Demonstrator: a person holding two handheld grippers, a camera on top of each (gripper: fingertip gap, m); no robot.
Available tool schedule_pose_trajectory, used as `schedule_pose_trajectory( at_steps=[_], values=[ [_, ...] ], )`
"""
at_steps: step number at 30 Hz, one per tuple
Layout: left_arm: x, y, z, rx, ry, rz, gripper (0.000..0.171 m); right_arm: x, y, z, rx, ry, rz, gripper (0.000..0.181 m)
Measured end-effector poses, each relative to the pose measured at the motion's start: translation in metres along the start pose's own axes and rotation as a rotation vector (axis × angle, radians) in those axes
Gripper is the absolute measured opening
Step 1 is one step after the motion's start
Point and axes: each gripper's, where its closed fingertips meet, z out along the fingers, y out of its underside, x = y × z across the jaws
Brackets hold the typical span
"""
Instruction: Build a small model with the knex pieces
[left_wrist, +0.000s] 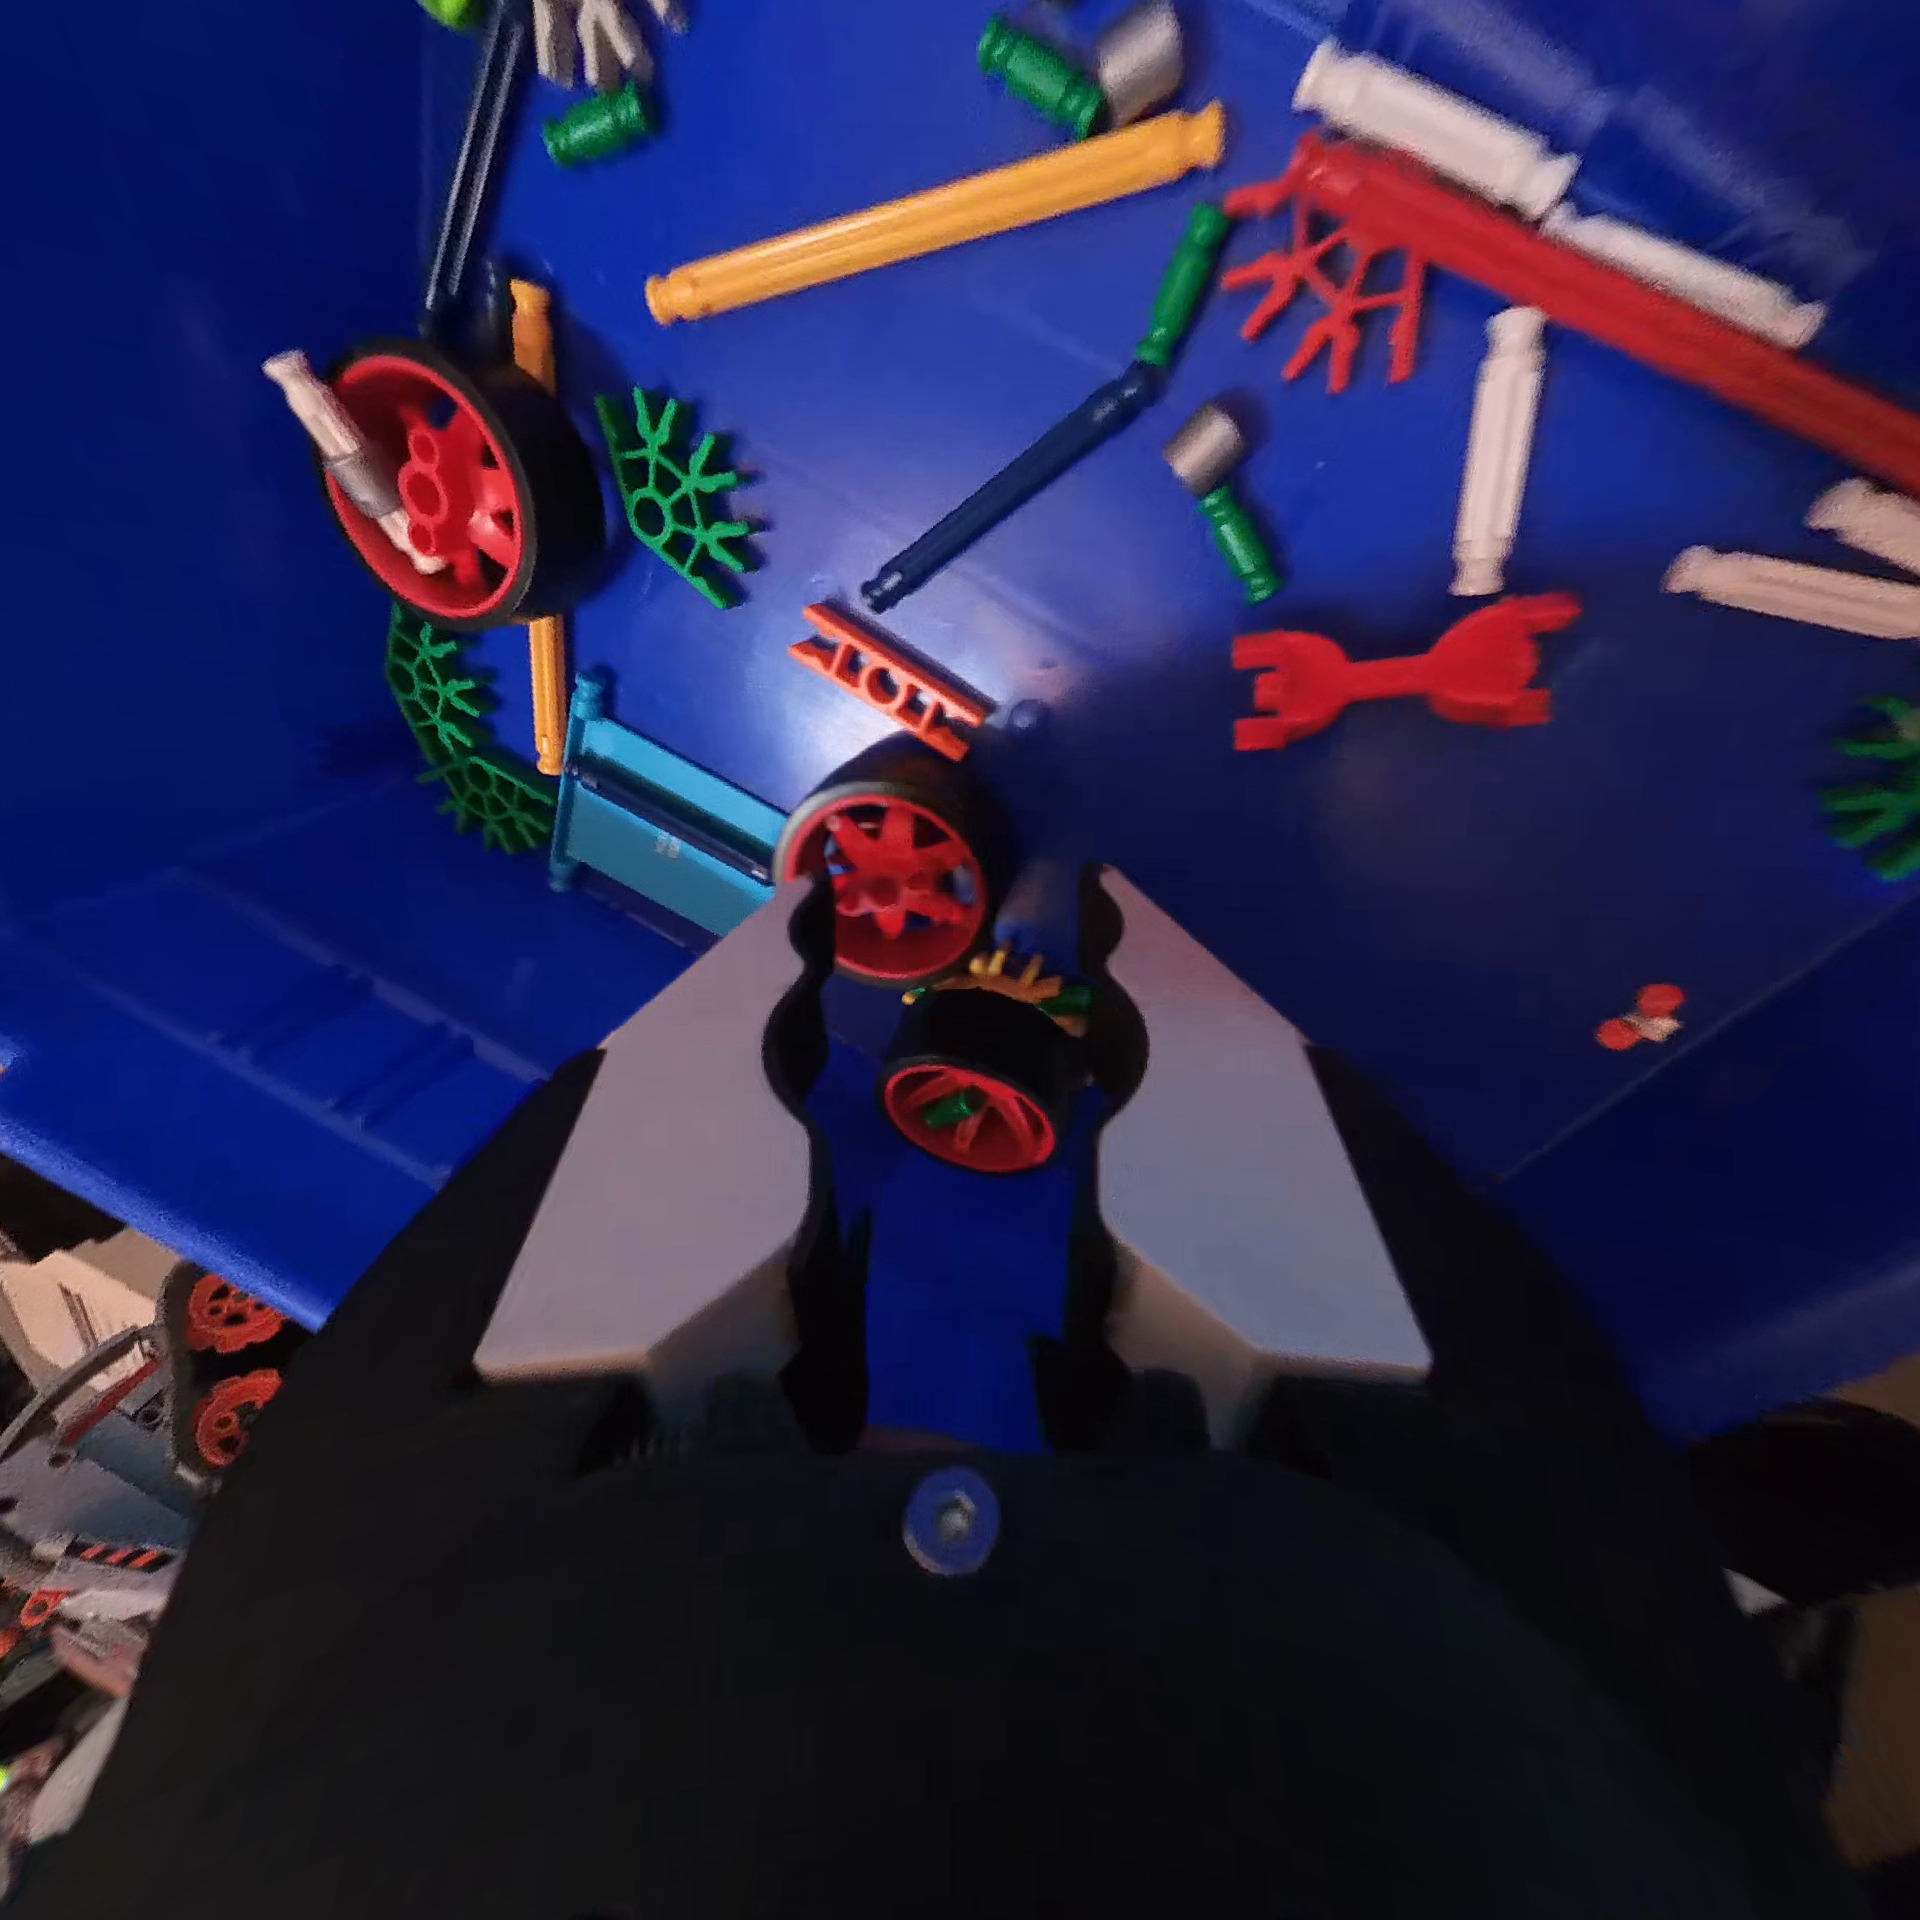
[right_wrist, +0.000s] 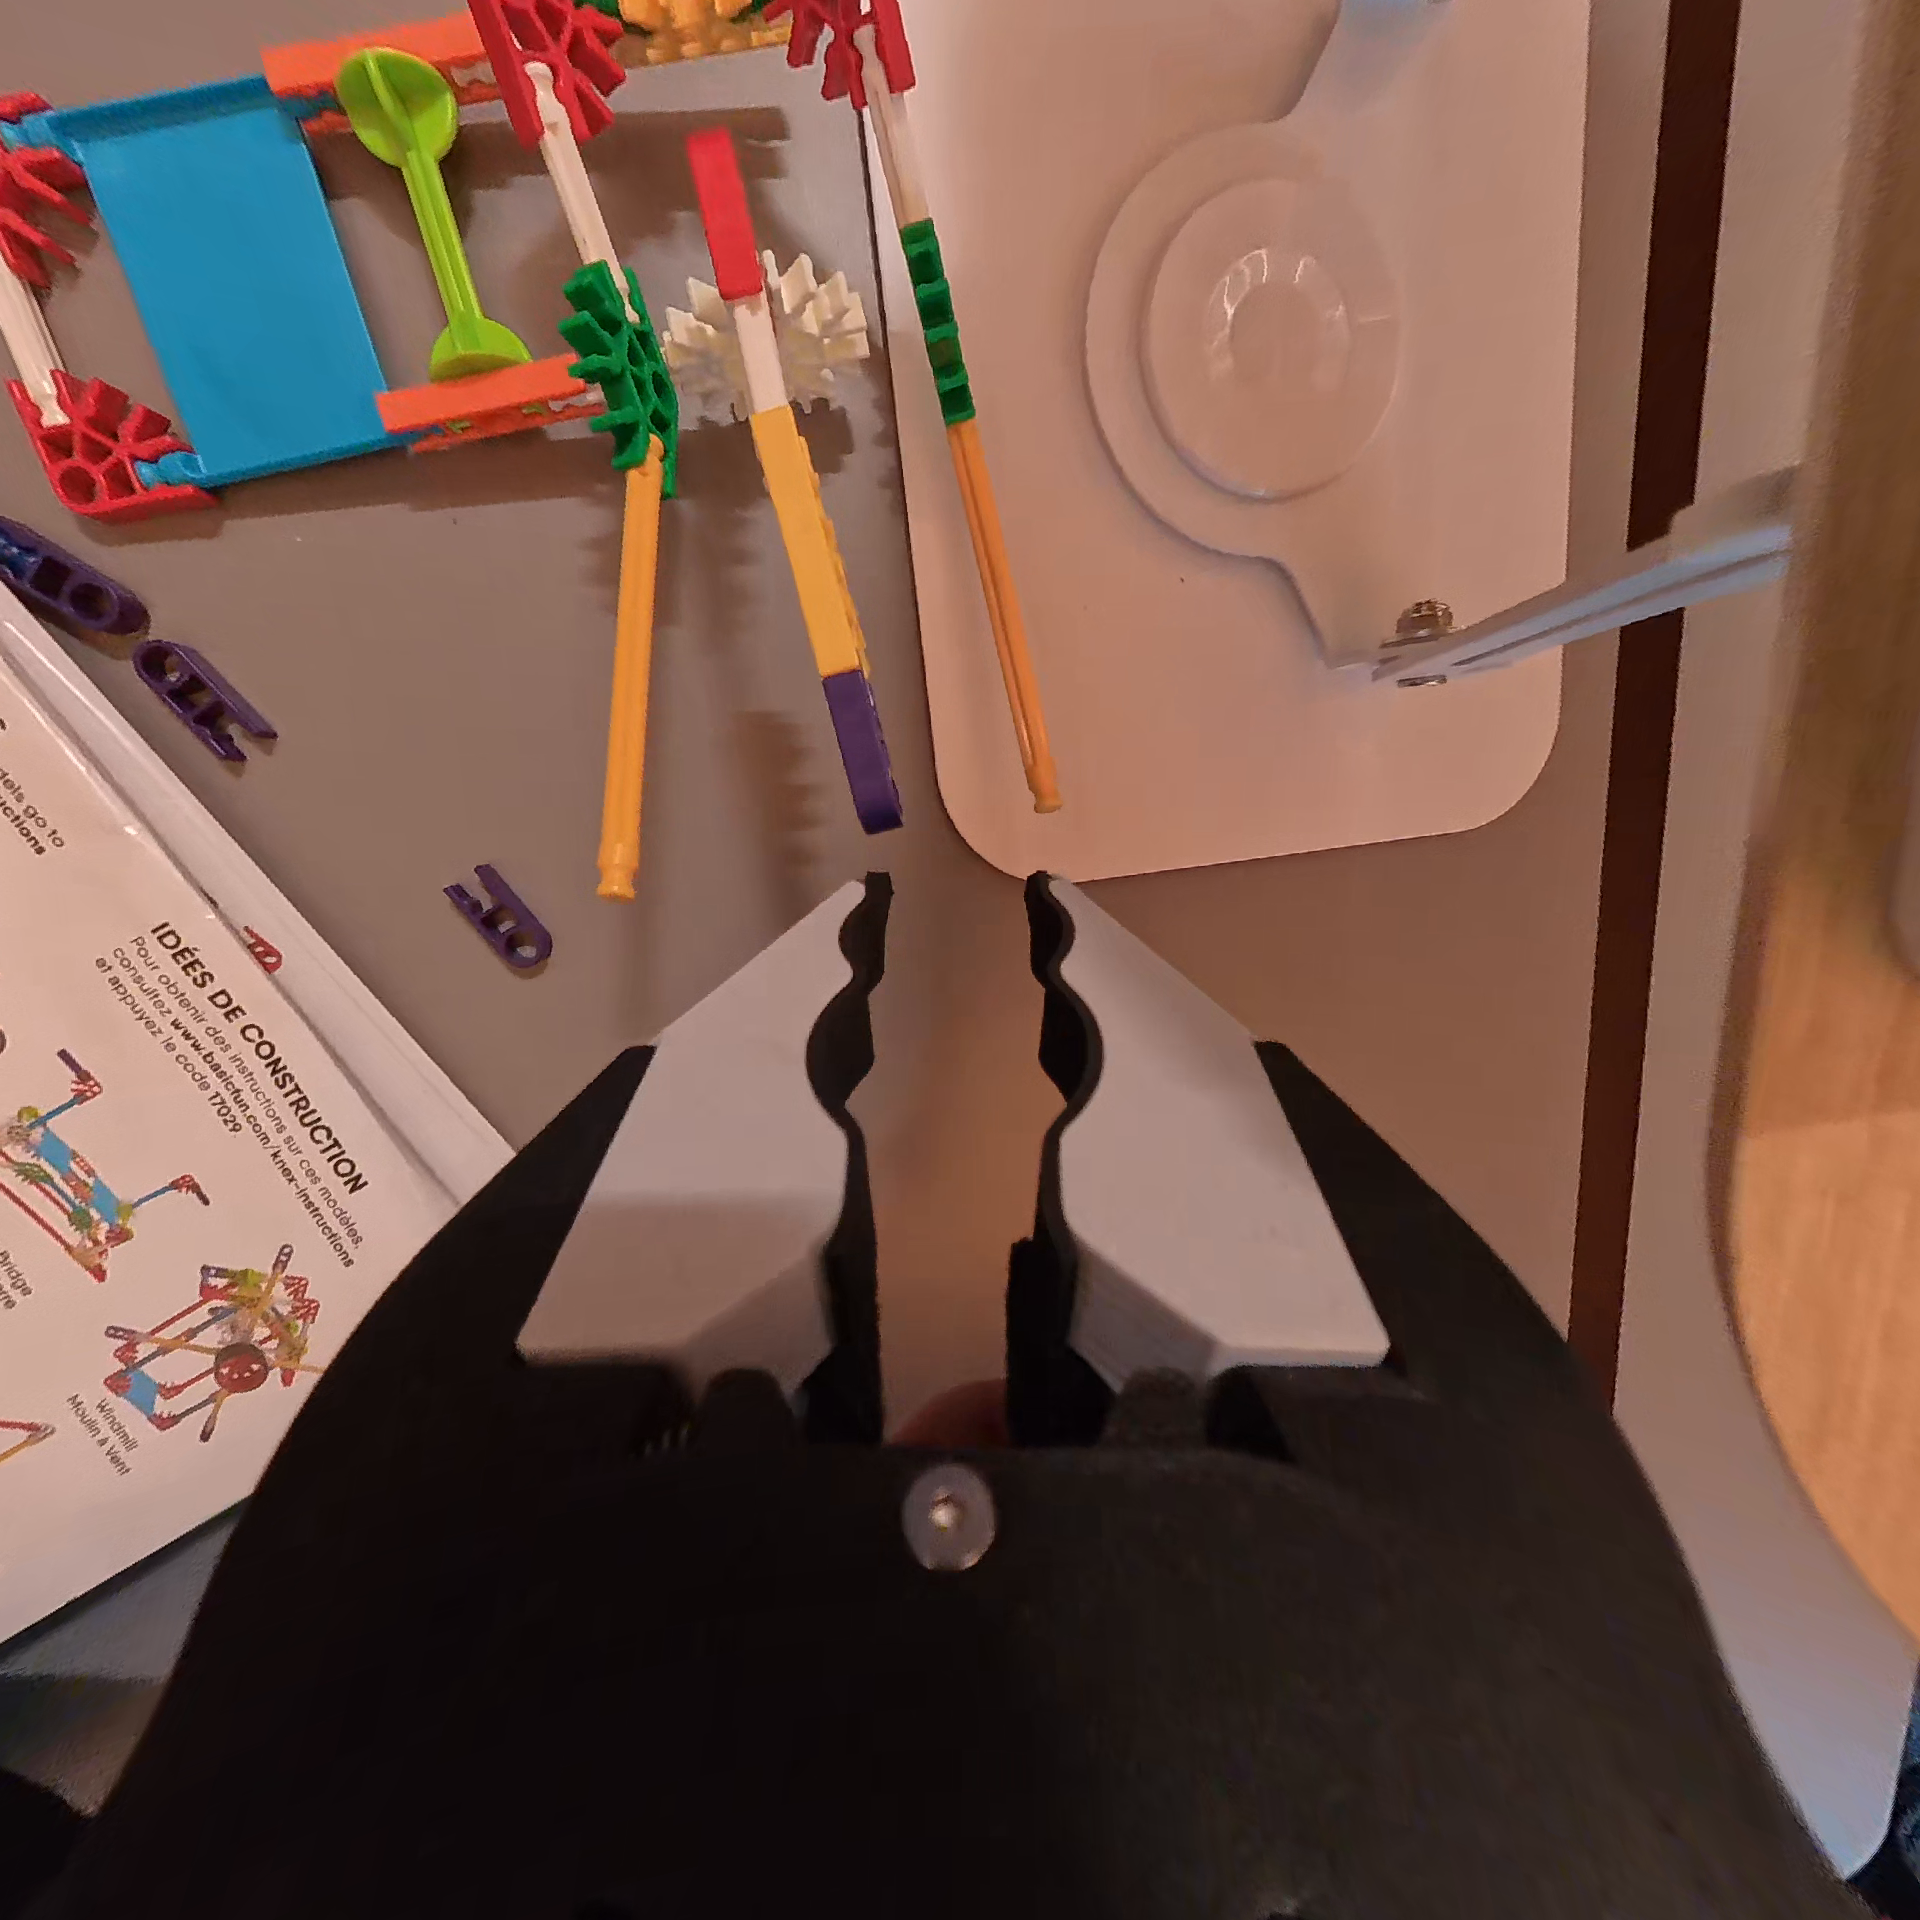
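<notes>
1. The left gripper (left_wrist: 951, 894), jaws apart, reaches into a blue bin (left_wrist: 1455, 935) (only its view shows this); two red-hubbed wheels (left_wrist: 971, 1101) lie between its fingers.
2. The right gripper (right_wrist: 956, 883), jaws apart and empty, hovers over a grey table (right_wrist: 416, 644).
3. A purple-tipped rod assembly (right_wrist: 800, 499) lies just above centre, an instruction sheet (right_wrist: 187, 1195) lower left.

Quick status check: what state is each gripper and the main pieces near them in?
left gripper: open, over the blue bin.
small red wheel: loose between its fingers, not clamped.
second red wheel: at the fingertips.
right gripper: open, empty.
purple-tipped rod assembly: on the grey table, ahead of the tips.
</notes>
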Motion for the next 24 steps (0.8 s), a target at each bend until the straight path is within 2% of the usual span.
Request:
schedule_pose_trajectory(
  at_steps=[3,5,13,19,24],
  values=[
    [-0.006,0.005,0.003,-0.027,-0.025,0.005,0.031,0.000,0.002,0.003,-0.011,-0.004,-0.002,0.025],
    [-0.004,0.002,0.000,0.002,-0.005,0.016,0.031,0.000,0.003,0.004,-0.016,-0.005,-0.002,0.025],
    [-0.025,-0.026,-0.026,0.121,-0.074,0.052,0.031,0.001,0.004,0.003,-0.024,0.005,-0.001,0.026],
    [-0.027,-0.037,-0.010,0.062,-0.040,0.124,0.031,-0.001,0.003,0.005,-0.037,0.005,-0.010,0.026],
    [-0.025,-0.029,0.002,0.015,-0.017,0.129,0.031,0.000,0.005,0.005,-0.043,0.007,-0.006,0.026]
  ],
)
